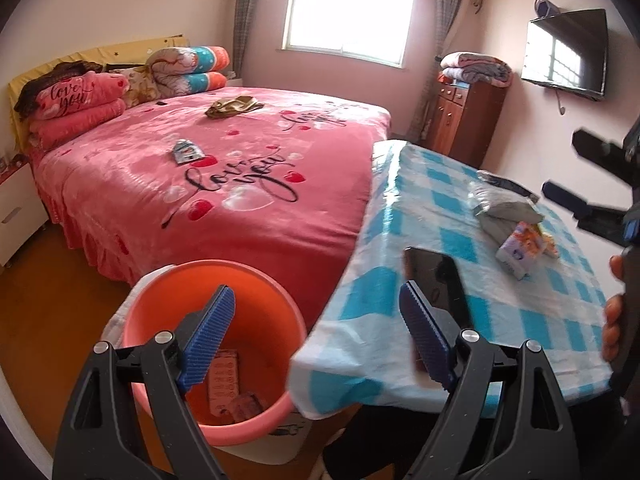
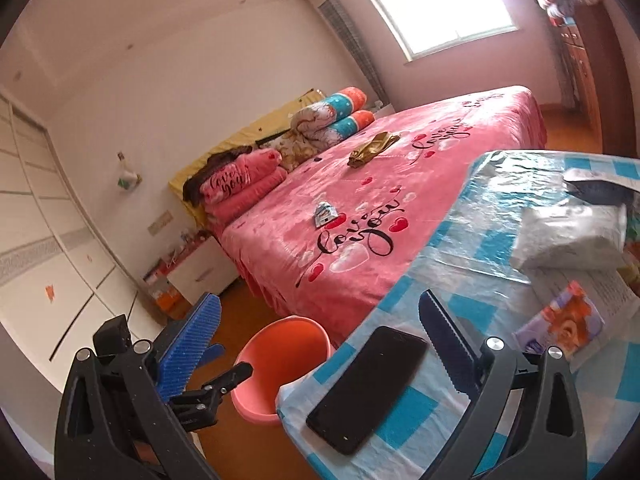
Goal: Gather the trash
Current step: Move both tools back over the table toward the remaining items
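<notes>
An orange bin stands on the floor between the bed and the table; a printed wrapper and a brown scrap lie inside it. It also shows in the right wrist view. My left gripper is open and empty above the bin's rim and the table corner. My right gripper is open and empty over the table's near edge; it also shows in the left wrist view. A small foil wrapper and a crumpled olive wrapper lie on the pink bed.
The table has a blue-checked cloth. On it lie a black phone, a tissue pack and a grey bag. A wooden cabinet and a wall TV stand at the right. A white nightstand is left of the bed.
</notes>
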The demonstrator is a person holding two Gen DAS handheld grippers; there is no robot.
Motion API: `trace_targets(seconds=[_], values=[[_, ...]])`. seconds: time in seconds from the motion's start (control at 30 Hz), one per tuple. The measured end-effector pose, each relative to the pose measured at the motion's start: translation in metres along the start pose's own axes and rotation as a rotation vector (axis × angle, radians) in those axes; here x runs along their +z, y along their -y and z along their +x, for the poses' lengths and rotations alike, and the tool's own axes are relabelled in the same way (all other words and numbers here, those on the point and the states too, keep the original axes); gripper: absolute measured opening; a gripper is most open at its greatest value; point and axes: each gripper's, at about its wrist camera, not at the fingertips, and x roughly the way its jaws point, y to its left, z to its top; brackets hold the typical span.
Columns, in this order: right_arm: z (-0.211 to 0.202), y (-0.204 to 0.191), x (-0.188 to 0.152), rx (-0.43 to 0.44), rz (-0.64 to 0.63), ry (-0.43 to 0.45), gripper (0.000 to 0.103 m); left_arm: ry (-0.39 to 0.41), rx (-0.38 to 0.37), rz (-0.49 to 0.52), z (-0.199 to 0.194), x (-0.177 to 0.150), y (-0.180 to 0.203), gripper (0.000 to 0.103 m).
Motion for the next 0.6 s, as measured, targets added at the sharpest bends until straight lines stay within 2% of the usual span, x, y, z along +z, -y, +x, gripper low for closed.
trace_targets(seconds=[0.27,0.43,0.6], values=[[-0.031,0.045,-0.014,-0.009,0.082,0.030,0.098,-0.020,-0.046,0.063,-0.003,0.009,0.045,0.085],[-0.045,0.080,-0.025,-0.100,0.123,0.006,0.098,-0.062,-0.093,0.055,0.004,0.018,0.069,0.085],[-0.061,0.122,-0.033,-0.130,0.229,0.012,0.098,-0.095,-0.140,0.053,0.017,0.035,0.099,0.085]])
